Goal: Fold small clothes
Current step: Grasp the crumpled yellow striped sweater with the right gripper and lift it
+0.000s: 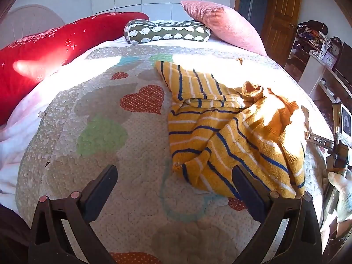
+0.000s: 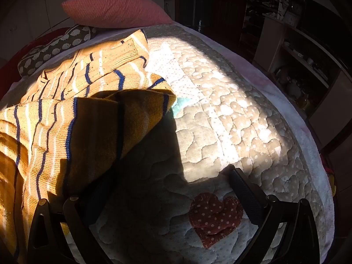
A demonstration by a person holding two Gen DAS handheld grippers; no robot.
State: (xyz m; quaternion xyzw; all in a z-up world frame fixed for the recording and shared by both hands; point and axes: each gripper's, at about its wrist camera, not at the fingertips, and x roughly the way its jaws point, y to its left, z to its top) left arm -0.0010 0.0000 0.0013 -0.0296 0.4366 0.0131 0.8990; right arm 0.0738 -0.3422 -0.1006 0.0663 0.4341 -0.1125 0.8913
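Left wrist: "DAS" label (image 1: 317,141) beside striped sweater (image 1: 231,132).

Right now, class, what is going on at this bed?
A person holds a gripper in each hand above a heart-patterned quilt. A crumpled yellow striped sweater lies on it, not yet folded. The left gripper and right gripper both hang open and hold nothing.

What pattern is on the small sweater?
Mustard yellow sweater with thin navy and white stripes; clearest in the left wrist view.
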